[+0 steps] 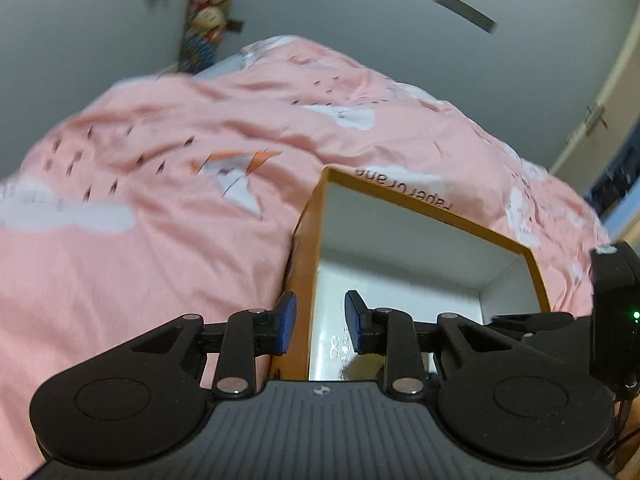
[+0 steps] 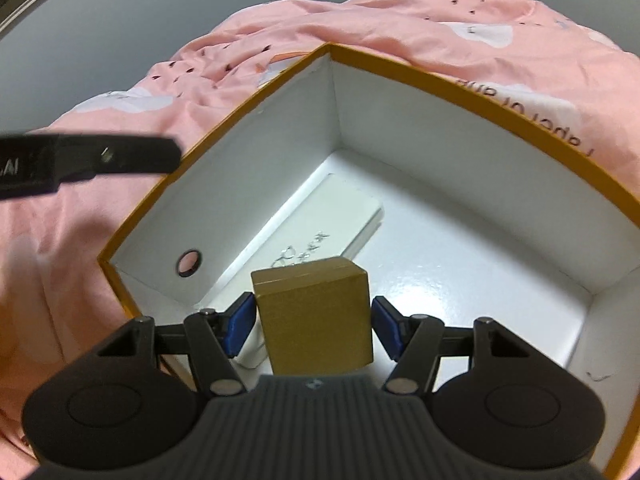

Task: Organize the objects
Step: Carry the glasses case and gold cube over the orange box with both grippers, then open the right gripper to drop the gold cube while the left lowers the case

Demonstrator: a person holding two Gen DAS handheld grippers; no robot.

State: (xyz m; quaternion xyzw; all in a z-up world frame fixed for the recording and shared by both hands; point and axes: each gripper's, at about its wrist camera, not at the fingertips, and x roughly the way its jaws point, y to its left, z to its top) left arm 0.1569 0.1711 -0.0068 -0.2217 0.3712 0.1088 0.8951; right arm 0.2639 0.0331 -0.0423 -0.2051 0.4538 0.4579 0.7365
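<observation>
An open orange box (image 1: 424, 208) with a white inside lies on a pink bed cover (image 1: 160, 240). My left gripper (image 1: 320, 316) straddles the box's left wall. Its left pad is against the orange outside, and a gap shows before the right pad, so it is open. In the right wrist view, one of its black fingers (image 2: 120, 156) hangs blurred over the rim of the orange box (image 2: 440, 76). My right gripper (image 2: 314, 324) is shut on a small gold cube box (image 2: 316, 316) and holds it over the box floor. A flat white box (image 2: 340, 212) with silver lettering lies inside, partly hidden by the cube.
A round finger hole (image 2: 189, 263) pierces the left wall. The box floor to the right of the cube is bare. Rumpled pink bedding (image 2: 60, 260) surrounds the box. Plush toys (image 1: 208, 12) hang on the grey wall behind. A black housing with a green light (image 1: 614, 300) sits at the right edge.
</observation>
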